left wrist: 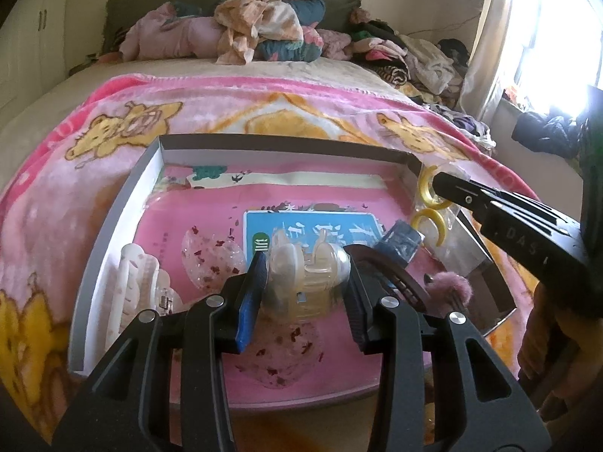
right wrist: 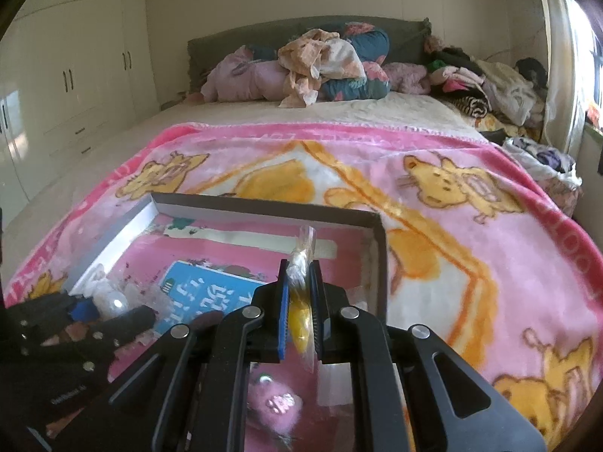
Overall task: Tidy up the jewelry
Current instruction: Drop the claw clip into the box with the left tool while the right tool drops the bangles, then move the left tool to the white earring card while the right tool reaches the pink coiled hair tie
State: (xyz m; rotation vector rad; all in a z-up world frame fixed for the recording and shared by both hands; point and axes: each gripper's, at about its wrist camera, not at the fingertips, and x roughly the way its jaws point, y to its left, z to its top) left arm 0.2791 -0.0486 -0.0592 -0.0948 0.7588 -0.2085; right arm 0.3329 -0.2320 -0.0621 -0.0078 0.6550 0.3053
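A shallow grey-walled box with a pink printed floor lies on the bed. My left gripper is shut on a clear yellowish hair claw clip above the box floor. My right gripper is shut on a clear plastic bag of yellow hoop earrings, held over the box's right side; the bag and the right gripper also show in the left wrist view. A white claw clip lies at the box's left wall. A pink fuzzy hair piece and a dark brown clip lie at the right.
The box sits on a pink cartoon-bear blanket. Heaped clothes and pillows lie at the headboard and along the bed's right side. White wardrobes stand at the left. A bright window is at the right.
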